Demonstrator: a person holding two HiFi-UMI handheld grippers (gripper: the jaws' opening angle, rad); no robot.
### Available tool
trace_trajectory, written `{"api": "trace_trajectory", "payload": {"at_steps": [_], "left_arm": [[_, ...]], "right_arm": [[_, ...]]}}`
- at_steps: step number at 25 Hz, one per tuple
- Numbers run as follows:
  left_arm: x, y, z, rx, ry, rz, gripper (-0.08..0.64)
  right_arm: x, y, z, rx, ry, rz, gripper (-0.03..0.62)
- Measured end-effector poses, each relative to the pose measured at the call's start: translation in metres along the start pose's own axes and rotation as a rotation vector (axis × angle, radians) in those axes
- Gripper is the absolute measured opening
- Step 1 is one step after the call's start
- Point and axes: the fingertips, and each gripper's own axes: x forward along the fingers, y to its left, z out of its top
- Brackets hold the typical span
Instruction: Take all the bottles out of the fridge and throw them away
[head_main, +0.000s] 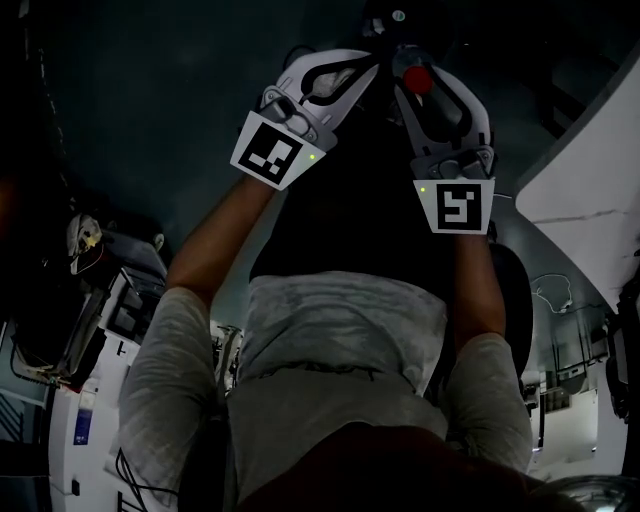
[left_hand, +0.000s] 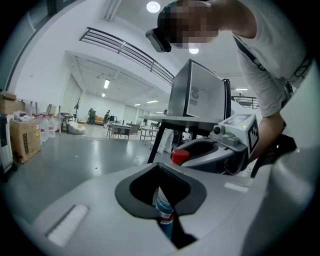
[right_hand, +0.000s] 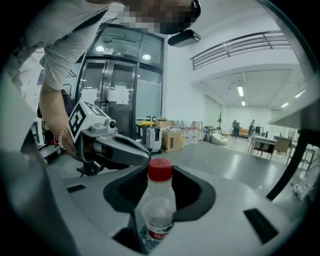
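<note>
Left gripper (left_hand: 161, 180) nips a blue-label bottle (left_hand: 164, 211) in nearly closed jaws; right gripper (right_hand: 159, 186) clamps a red-cap bottle (right_hand: 159, 212), jaws wider. Either might slip to the floor (left_hand: 75, 160) if tilted

Out in front, side by side: left hand-held gripper (head_main: 362, 70) on the left, right hand-held gripper (head_main: 418, 68) on the right, tips near each other. Clamped between the left jaws: left bottle (left_hand: 164, 210). Clamped between the right jaws: right bottle (right_hand: 158, 200). Off to the right of both, a counter (head_main: 590, 190). In the left gripper view, behind the right hand-held gripper, a boxy unit (left_hand: 197, 95) on a legged stand. Far left in that view, on the floor (left_hand: 90, 155), cardboard boxes (left_hand: 24, 140). In the right gripper view, behind the left hand-held gripper, glass doors (right_hand: 120, 100).
</note>
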Motion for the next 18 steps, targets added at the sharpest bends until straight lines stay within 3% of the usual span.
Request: {"api": "trace_trajectory", "payload": {"at_steps": [11,18], "left_arm": [[0.041,0.024,-0.076,-0.002,0.011,-0.042,0.008],[0.053,0.032,-0.092,0.003,0.008,-0.057,0.008]], "right_arm": [[0.038,-0.011,-0.084,0.002,-0.001,0.029,0.155],[0.051,-0.014,-0.109,0.019,-0.007,0.035,0.155]]}}
